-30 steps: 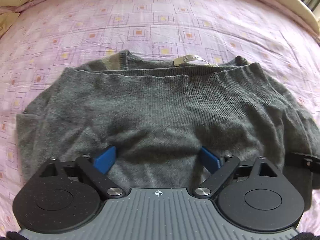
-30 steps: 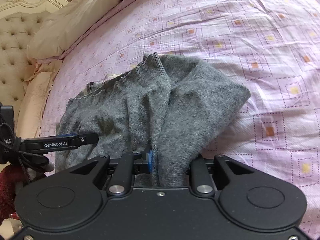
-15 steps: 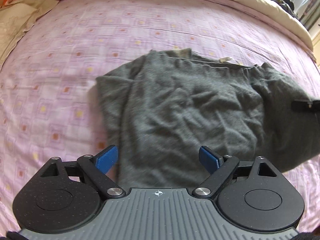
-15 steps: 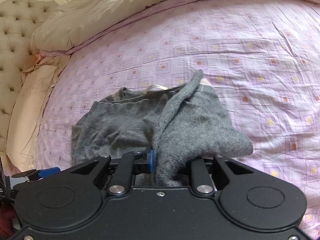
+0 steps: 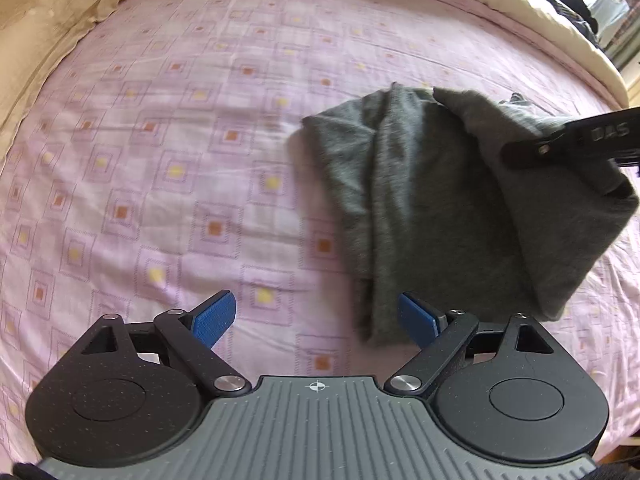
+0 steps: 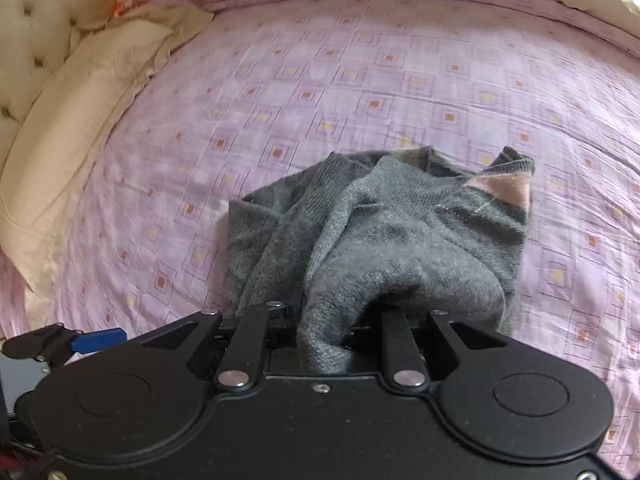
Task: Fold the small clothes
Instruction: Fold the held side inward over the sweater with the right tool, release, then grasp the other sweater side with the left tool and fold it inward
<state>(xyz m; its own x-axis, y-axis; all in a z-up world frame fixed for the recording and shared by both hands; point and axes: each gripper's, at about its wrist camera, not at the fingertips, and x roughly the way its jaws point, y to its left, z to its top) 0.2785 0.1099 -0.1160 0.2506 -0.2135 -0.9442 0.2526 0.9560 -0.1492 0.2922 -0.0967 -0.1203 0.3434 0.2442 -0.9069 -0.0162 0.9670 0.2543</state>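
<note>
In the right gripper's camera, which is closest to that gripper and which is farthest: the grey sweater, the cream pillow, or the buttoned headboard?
1. Grey sweater: clamped in the right gripper.
2. Cream pillow: off to the left on the bed.
3. Buttoned headboard: behind the pillow, far left corner.

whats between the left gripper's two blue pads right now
In the left wrist view, only pink patterned bedsheet lies inside the open left gripper; the grey sweater's hem sits beside its right pad.

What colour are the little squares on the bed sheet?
Orange and yellow, on the pale purple sheet. The left wrist view shows them best.
</note>
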